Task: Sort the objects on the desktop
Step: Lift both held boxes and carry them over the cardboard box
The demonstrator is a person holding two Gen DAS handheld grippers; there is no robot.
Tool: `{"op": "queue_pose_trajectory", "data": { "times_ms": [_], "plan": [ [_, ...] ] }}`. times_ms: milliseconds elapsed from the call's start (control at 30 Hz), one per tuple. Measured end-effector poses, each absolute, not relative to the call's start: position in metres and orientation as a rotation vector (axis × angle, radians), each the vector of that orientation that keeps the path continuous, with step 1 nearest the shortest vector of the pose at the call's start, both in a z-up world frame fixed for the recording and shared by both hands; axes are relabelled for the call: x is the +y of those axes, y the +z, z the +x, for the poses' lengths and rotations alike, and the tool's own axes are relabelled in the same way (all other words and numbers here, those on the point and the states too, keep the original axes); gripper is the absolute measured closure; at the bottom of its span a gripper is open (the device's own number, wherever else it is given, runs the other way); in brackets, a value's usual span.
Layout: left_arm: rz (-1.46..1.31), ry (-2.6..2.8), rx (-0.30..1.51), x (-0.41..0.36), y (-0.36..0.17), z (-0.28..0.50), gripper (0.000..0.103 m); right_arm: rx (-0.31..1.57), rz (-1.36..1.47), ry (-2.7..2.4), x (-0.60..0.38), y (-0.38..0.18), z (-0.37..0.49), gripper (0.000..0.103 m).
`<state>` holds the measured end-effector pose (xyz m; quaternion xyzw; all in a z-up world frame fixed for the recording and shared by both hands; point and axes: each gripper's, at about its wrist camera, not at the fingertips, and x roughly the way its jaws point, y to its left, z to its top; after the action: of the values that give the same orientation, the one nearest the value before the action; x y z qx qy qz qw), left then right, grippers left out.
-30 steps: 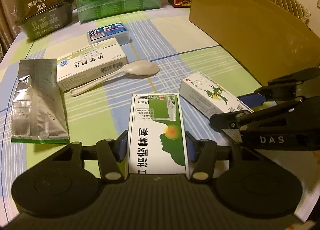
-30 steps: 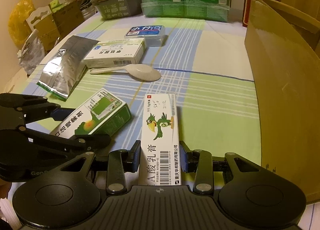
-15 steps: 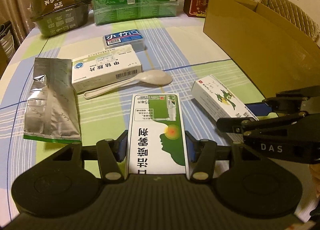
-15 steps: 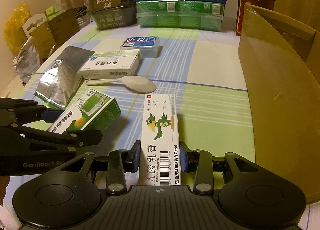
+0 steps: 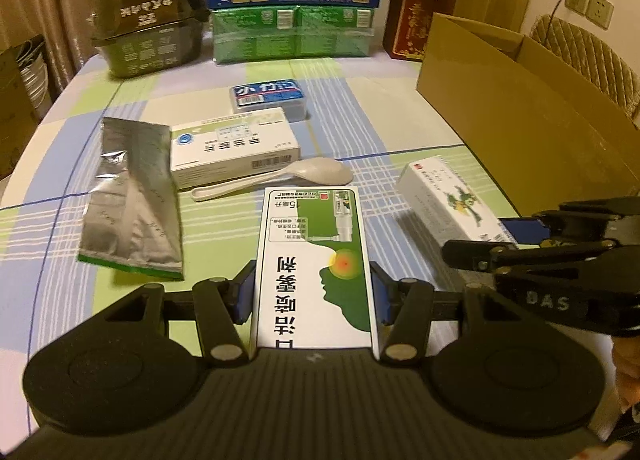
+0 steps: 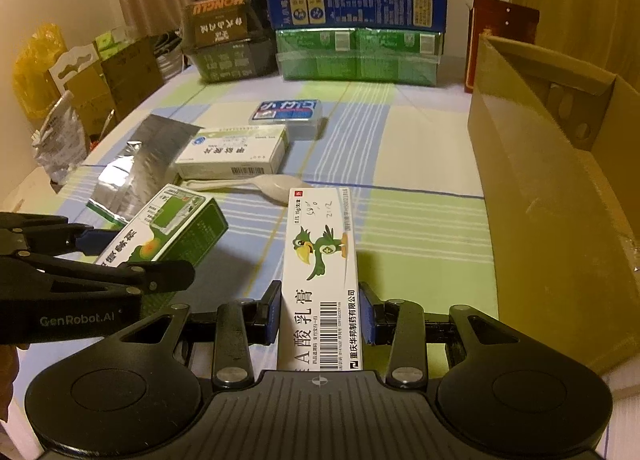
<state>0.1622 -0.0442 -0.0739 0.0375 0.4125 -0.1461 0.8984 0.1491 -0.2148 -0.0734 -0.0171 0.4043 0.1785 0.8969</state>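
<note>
Green-and-white throat spray carton (image 5: 314,264) clamped in left gripper (image 5: 313,292) jaws above the checked-cloth counter (image 5: 400,128), white parrot-print ointment carton (image 6: 320,280) clamped in right gripper (image 6: 319,314) jaws, open brown cardboard box (image 6: 560,196) just right

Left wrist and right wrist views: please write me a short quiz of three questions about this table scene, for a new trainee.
1. True or false: the left gripper is shut on the green and white spray box.
2. Multiple choice: what does the right gripper hold? A) the white spoon B) the ointment box with a green bird C) the silver foil pouch
3. Fill in the blank: the white spoon lies on the tablecloth directly in front of the white ______ box with a barcode.

Key
1. True; its blue pads press both long sides.
2. B
3. medicine
</note>
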Motion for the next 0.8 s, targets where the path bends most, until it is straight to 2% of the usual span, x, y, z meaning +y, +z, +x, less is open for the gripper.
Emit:
{"op": "queue_pose_trajectory", "data": {
  "times_ms": [800],
  "plan": [
    [0.011,-0.283,0.777,-0.043,-0.041,0.113,0.052,0.759,0.011,0.328,-0.225,-0.042,0.103,0.067]
  ]
}}
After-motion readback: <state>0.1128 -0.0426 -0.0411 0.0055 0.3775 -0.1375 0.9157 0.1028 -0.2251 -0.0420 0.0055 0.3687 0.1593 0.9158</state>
